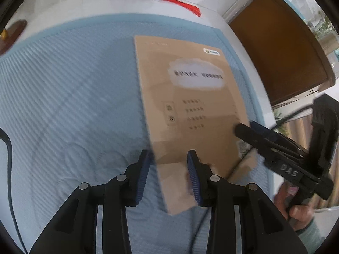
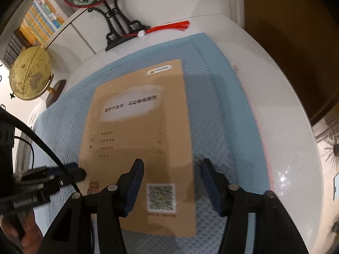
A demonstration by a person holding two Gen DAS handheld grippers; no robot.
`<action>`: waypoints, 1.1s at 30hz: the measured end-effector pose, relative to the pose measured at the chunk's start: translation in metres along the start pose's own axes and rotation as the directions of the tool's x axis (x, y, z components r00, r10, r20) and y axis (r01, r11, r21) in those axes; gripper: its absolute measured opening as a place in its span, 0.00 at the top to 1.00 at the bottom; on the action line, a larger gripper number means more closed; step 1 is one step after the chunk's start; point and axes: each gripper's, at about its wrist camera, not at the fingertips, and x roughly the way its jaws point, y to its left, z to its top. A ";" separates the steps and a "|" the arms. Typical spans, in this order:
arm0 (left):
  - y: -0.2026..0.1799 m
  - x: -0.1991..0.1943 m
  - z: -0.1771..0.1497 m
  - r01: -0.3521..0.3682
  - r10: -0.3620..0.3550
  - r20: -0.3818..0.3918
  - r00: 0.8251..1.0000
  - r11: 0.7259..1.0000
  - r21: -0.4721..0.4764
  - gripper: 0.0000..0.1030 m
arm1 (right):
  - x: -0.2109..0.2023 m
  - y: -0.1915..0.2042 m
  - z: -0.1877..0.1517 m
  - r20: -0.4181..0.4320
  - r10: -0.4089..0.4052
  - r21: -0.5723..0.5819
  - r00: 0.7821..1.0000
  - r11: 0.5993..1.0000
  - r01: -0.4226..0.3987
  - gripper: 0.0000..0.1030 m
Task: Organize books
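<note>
My left jaws (image 1: 169, 176) are part-open with a clear gap between the pads. I see nothing pinched. The near left corner of the brown booklet (image 1: 190, 97) lies flat below that gap.

My right jaws (image 2: 173, 183) stand apart too, wider, and grasp nothing. Their left pad hangs over the cover beside the QR code (image 2: 161, 196). Their right pad is out over the blue mat (image 1: 74, 84), so they straddle the booklet's right-hand long edge.

Going outward, the booklet lies face up on the mat, which covers most of the white desk (image 2: 275, 127). Its long axis runs from the mat's near edge toward the mat's far edge, where the black fan stand (image 2: 118, 33) sits just beyond. So the length of it points away from both jaws, not across them.

Both hands are at the mat's near end, one at each near corner of the booklet, and neither is clearly closer. Both tips look very close to the cover, but the blur won't let me call contact.

My read is that the grab has to come in at the edges, because the booklet is flat and thin. The right jaws are better placed, already astride an edge, while the left only covers a corner.
</note>
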 end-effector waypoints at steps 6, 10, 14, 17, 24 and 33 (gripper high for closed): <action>0.006 -0.003 -0.005 0.003 -0.003 0.020 1.000 1.000 -0.014 0.68 | -0.007 -0.004 0.008 -0.001 0.120 0.083 0.993 0.989 -0.119 0.38; 0.024 -0.008 -0.017 0.083 -0.081 0.024 0.996 0.993 -0.082 0.68 | -0.031 -0.021 0.008 0.059 0.392 0.213 0.918 0.894 -0.395 0.38; 0.038 -0.010 -0.025 0.163 -0.158 0.040 0.987 0.976 -0.148 0.68 | -0.049 -0.014 0.012 0.141 0.633 0.257 0.761 0.719 -0.646 0.38; 0.046 -0.015 -0.030 0.192 -0.185 0.056 0.981 0.964 -0.182 0.68 | -0.058 0.011 0.018 0.149 0.724 0.232 0.673 0.636 -0.736 0.38; 0.081 -0.058 -0.058 0.110 -0.071 0.152 0.986 0.958 -0.267 0.68 | -0.066 0.098 0.030 0.032 0.796 0.109 0.605 0.598 -0.794 0.39; 0.184 -0.132 -0.125 -0.099 0.236 0.206 0.950 0.850 -0.518 0.68 | -0.033 0.193 0.003 -0.203 0.681 -0.049 0.703 0.710 -0.702 0.37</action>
